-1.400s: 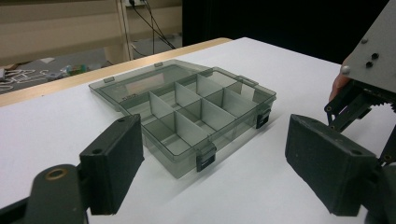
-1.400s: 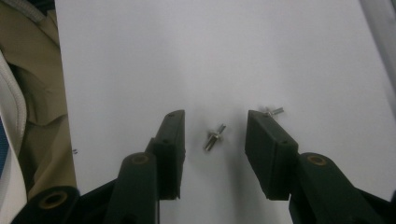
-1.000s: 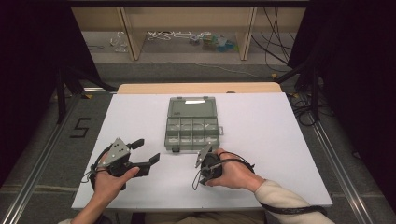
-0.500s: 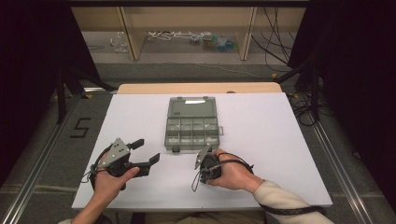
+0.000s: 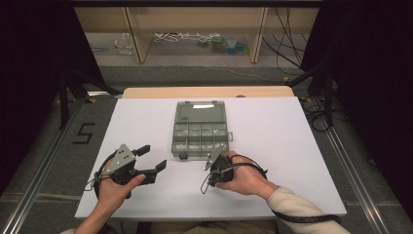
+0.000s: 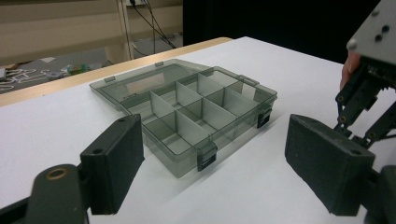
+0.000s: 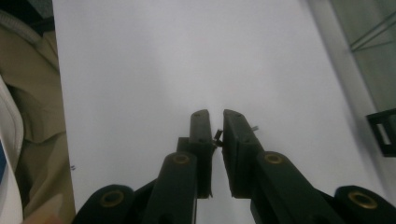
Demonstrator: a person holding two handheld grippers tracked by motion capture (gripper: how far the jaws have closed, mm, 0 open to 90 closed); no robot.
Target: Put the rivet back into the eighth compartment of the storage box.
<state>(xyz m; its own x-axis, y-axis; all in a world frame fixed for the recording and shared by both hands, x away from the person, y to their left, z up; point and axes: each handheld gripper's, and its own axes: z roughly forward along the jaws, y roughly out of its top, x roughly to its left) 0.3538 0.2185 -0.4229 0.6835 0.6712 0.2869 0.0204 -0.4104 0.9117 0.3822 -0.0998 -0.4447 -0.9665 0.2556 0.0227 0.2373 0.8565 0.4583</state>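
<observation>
A grey see-through compartment box (image 5: pixel 200 129) lies open on the white table (image 5: pixel 302 146), its compartments (image 6: pixel 187 112) looking empty. My left gripper (image 5: pixel 152 158) rests at the front left, aimed at the box, jaws wide apart (image 6: pixel 215 154) with nothing between them. My right gripper (image 5: pixel 213 173) sits just in front of the box's near edge, tilted down toward the table. In the right gripper view its jaws (image 7: pixel 217 116) stand almost together, pinching a small metal piece (image 7: pixel 217 135) just above the table.
One black latch of the box (image 7: pixel 384 131) shows at the right edge of the right gripper view. A wooden strip (image 5: pixel 209 92) borders the table's far edge, with shelving and cables on the floor beyond. A person's sleeve (image 5: pixel 297 209) lies at the front right.
</observation>
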